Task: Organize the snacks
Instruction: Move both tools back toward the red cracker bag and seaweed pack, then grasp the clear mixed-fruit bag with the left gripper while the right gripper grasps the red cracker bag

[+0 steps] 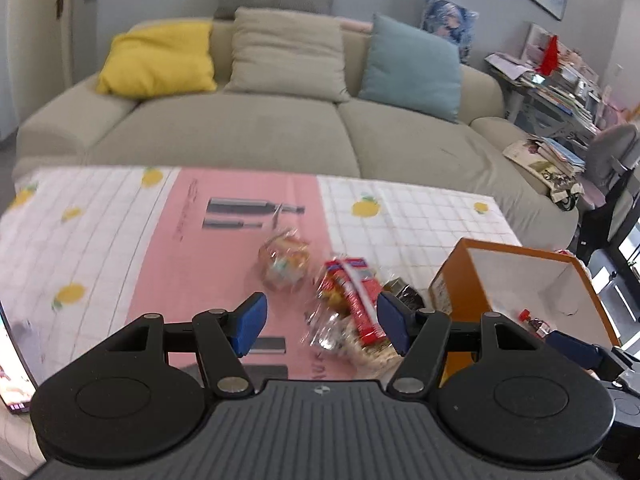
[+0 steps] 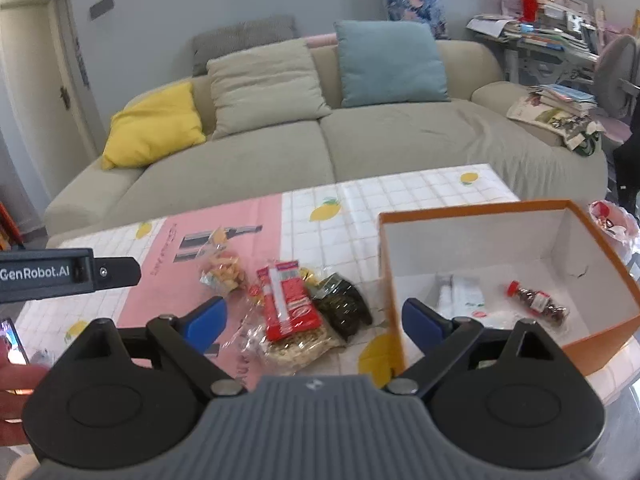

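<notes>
Both grippers are hanging open and empty: left gripper (image 1: 322,322), marked "GenRobot.AI", and right gripper (image 2: 314,320). Snack packets (image 2: 292,306) are lying beside the orange box (image 2: 390,280).

Both cameras sat low behind their own tool, looking forward and somewhat down across the tabletop (image 1: 100,240) toward the sofa (image 1: 248,136). The left wrist view faced the snack pile (image 1: 348,312) close up, with the orange box (image 1: 460,276) at its right edge. The right wrist view stood further right, taking in the box's inside and the left tool (image 2: 116,270). Both views shared the pile, box, tabletop and sofa.
</notes>
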The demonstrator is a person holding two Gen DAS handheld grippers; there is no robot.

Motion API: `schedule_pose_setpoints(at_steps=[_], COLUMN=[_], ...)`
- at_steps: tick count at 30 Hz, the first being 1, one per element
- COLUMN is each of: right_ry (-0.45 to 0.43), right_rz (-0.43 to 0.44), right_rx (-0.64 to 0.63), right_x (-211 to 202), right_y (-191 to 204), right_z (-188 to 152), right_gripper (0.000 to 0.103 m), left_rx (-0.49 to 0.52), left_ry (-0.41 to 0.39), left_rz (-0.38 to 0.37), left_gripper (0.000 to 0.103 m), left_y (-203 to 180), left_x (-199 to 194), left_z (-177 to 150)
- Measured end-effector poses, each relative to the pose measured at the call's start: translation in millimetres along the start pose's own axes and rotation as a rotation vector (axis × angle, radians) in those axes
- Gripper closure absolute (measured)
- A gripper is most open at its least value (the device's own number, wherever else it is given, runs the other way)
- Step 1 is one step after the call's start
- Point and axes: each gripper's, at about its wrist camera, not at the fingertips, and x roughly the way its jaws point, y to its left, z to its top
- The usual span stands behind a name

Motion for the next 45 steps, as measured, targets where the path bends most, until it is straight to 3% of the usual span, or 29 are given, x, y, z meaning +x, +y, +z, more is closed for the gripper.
schedule_pose_setpoints(at_steps=[7, 11, 17, 25, 33, 45], right_ry=[0.055, 0.104, 0.135, 0.162, 0.204, 0.309], right_rz=[-0.012, -0.009, -0.003, 0.023, 0.060, 0.074], right_rx=[-0.038, -0.058, -0.167, -0.228, -0.323, -0.274], right_x=[28, 49, 81, 125, 178, 226], right_y=[15, 18, 28, 32, 44, 39], right_z=[-10, -15, -18, -7, 12, 12], right_gripper=[0.013, 0.020, 0.027, 0.033, 0.033, 0.035], left_rx=[-0.097, -0.065, -0.069, 0.030, 0.059, 0.068], left_ry=[0.135, 0.158, 0.177, 0.170, 0.134, 0.145], left_rz=[-0.020, -0.016, -0.053, -0.059, -0.061, 0.092], left_gripper=[0.029, 0.029, 0.029, 0.029, 0.017, 0.017], left_y=[31, 36, 48, 42, 37, 21], left_x=[33, 46, 69, 103, 146, 214], left_z=[-16, -21, -17, 7, 30, 35])
